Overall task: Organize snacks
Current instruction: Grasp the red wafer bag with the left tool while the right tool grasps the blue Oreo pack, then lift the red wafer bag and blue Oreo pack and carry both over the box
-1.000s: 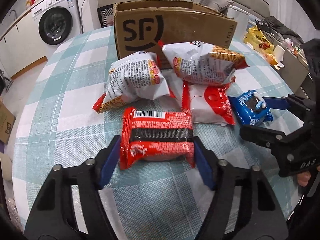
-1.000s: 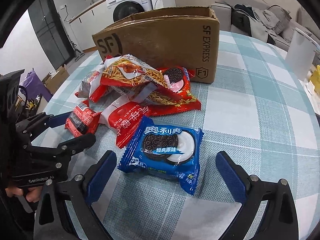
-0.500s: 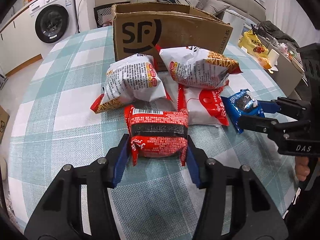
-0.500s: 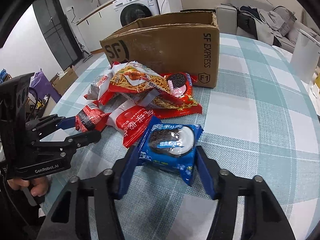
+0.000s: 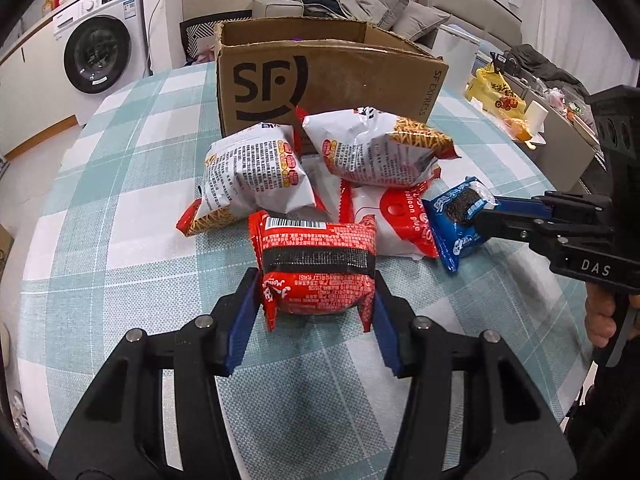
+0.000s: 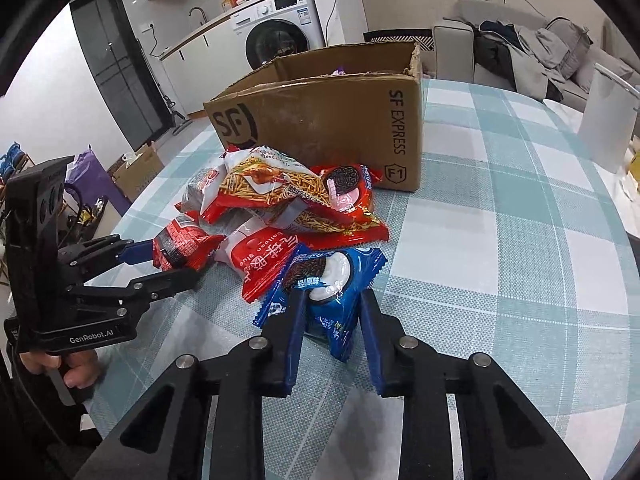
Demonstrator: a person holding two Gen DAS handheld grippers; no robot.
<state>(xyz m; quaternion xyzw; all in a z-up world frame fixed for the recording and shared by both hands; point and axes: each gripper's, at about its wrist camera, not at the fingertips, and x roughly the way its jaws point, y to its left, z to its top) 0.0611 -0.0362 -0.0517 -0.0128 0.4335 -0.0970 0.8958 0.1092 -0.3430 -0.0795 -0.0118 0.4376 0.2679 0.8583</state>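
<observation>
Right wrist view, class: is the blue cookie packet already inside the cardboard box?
No: the blue cookie packet is pinched in the right claw over the checked tablecloth, in front of the cardboard box.

Left gripper (image 5: 314,312): angled downward, blue pads pressed on both sides of a red snack packet (image 5: 316,264); jaws have been closing. Right gripper (image 6: 330,320): angled downward, jaws just closing, now clamped on a crumpled blue Oreo packet (image 6: 324,292). Hands: one (image 6: 76,368) grips the left handle, one (image 5: 600,316) the right.
</observation>
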